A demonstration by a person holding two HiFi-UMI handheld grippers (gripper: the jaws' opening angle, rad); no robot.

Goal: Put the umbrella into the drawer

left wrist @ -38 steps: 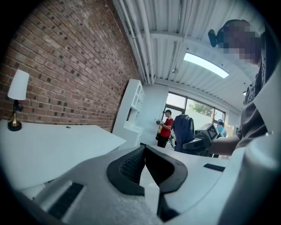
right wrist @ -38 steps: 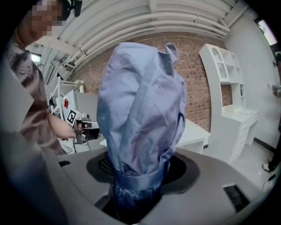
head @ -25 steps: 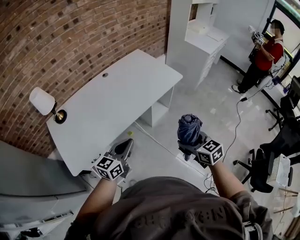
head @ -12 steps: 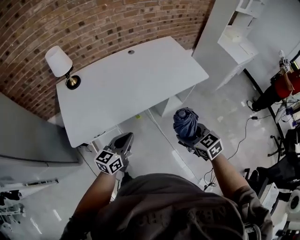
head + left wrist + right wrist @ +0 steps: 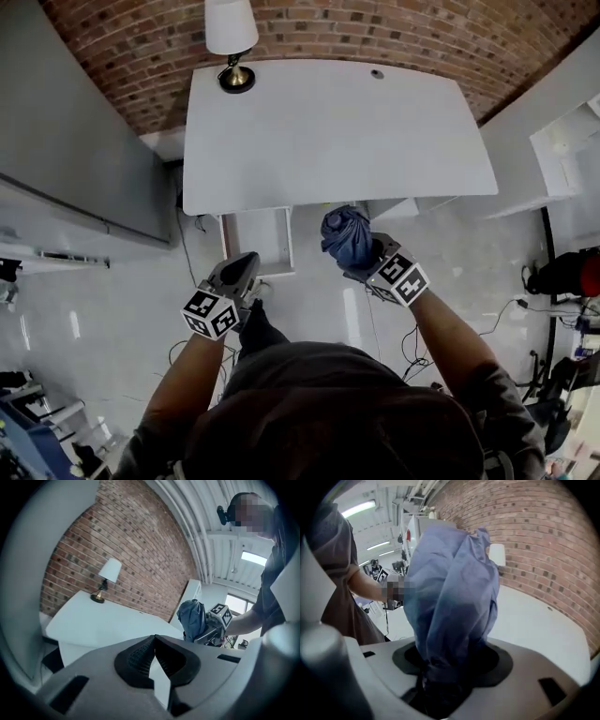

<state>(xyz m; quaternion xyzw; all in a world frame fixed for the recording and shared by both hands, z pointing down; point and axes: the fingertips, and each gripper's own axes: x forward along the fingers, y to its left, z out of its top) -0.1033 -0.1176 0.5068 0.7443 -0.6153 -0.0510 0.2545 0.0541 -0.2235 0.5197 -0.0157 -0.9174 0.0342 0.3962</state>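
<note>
A folded blue umbrella (image 5: 345, 236) stands up out of my right gripper (image 5: 364, 259), whose jaws are shut on its lower end. In the right gripper view the umbrella (image 5: 450, 602) fills the middle and hides the pads. It hangs in the air just in front of the white desk (image 5: 328, 131). An open white drawer (image 5: 257, 241) sticks out from under the desk's front edge, left of the umbrella. My left gripper (image 5: 246, 266) hovers just below the drawer, jaws shut with nothing in them. The left gripper view shows its fingertips (image 5: 153, 640) meeting, with the umbrella (image 5: 191, 619) beyond on the right.
A lamp (image 5: 231, 37) with a white shade stands at the desk's back edge against the brick wall (image 5: 375, 28). A grey panel (image 5: 66, 150) lies to the left. Cables (image 5: 187, 225) trail on the pale floor (image 5: 112, 309). Another person (image 5: 572, 274) is at the far right.
The head view has swung round, so the desk now lies straight ahead and the open drawer has come into view. Both grippers have moved closer to the desk, the umbrella still gripped.
</note>
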